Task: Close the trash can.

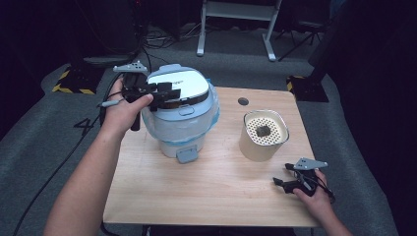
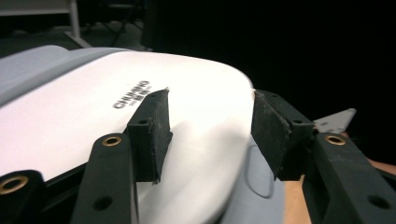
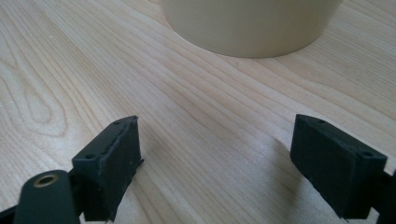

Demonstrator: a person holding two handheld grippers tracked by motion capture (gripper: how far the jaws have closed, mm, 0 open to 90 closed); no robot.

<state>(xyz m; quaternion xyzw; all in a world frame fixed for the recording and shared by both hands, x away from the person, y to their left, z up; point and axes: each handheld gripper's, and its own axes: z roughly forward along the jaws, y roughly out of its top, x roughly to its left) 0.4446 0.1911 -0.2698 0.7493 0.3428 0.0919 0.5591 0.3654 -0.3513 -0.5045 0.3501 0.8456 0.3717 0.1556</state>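
A white and pale-blue cooker (image 1: 179, 128) stands at the back left of the wooden table (image 1: 206, 196), its white lid (image 1: 177, 83) down. My left gripper (image 1: 166, 93) hovers at the lid's left edge, jaws open. In the left gripper view the lettered lid (image 2: 70, 116) lies right under the open left gripper (image 2: 208, 116), nothing held. A cream pot (image 1: 264, 137) with a perforated insert and a dark lump inside stands at the right. My right gripper (image 1: 281, 181) rests low near the front right edge, open. In the right gripper view the open gripper (image 3: 215, 140) faces the pot's base (image 3: 252, 28).
A pale-blue tab (image 1: 187, 155) sticks out at the cooker's foot. A round cable hole (image 1: 243, 101) sits in the table behind the pot. White stand legs (image 1: 269, 39) and a yellow-black striped base (image 1: 74, 83) are on the grey floor beyond.
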